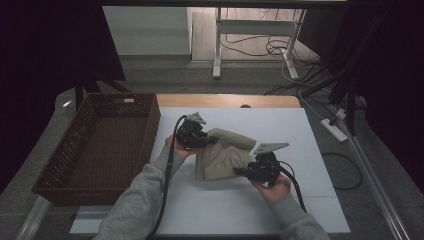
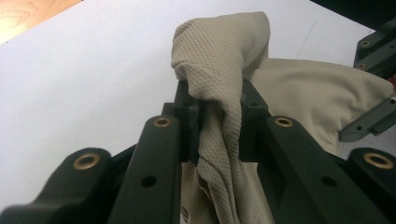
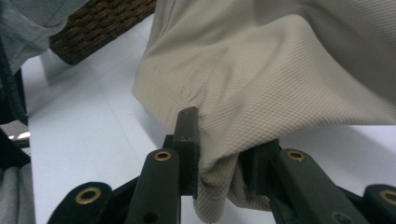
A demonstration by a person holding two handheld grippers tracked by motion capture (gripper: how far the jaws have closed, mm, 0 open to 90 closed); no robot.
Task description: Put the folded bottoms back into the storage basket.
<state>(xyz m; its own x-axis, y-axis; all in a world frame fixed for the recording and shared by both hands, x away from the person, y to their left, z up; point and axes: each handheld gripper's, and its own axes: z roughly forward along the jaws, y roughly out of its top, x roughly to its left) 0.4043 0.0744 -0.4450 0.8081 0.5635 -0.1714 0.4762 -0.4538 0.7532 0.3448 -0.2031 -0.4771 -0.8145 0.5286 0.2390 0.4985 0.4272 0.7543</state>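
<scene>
Between my two pairs of jaws hangs a beige cloth (image 1: 222, 155), lifted a little off the white table (image 1: 300, 135): my left gripper (image 1: 209, 141) is clenched on a bunched fold at its upper edge, my right gripper (image 1: 241, 171) clamped on its lower corner. Beyond my left gripper sits the brown wicker basket (image 1: 145, 130), apart from the cloth
</scene>
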